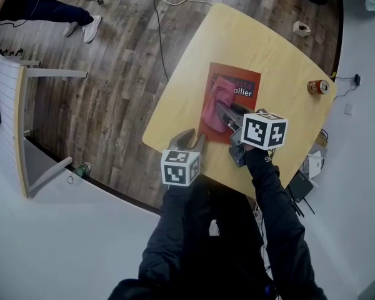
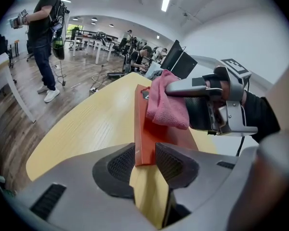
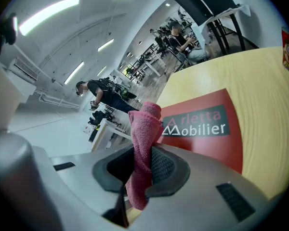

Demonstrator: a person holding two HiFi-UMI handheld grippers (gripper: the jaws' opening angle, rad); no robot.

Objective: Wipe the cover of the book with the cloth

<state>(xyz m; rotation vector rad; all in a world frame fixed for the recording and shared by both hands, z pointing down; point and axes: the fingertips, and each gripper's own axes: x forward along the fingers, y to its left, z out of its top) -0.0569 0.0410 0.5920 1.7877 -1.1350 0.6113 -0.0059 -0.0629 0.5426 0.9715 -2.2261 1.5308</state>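
My right claw pinches the pink terry cloth against the red rectangular book on the pale wooden table. My left claw, opening, grips its near corner. I'd hold firm and sweep flat.

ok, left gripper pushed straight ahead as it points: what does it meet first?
The book: its corner already sits between the opening jaws of the left gripper. Beyond it, probably the cloth.
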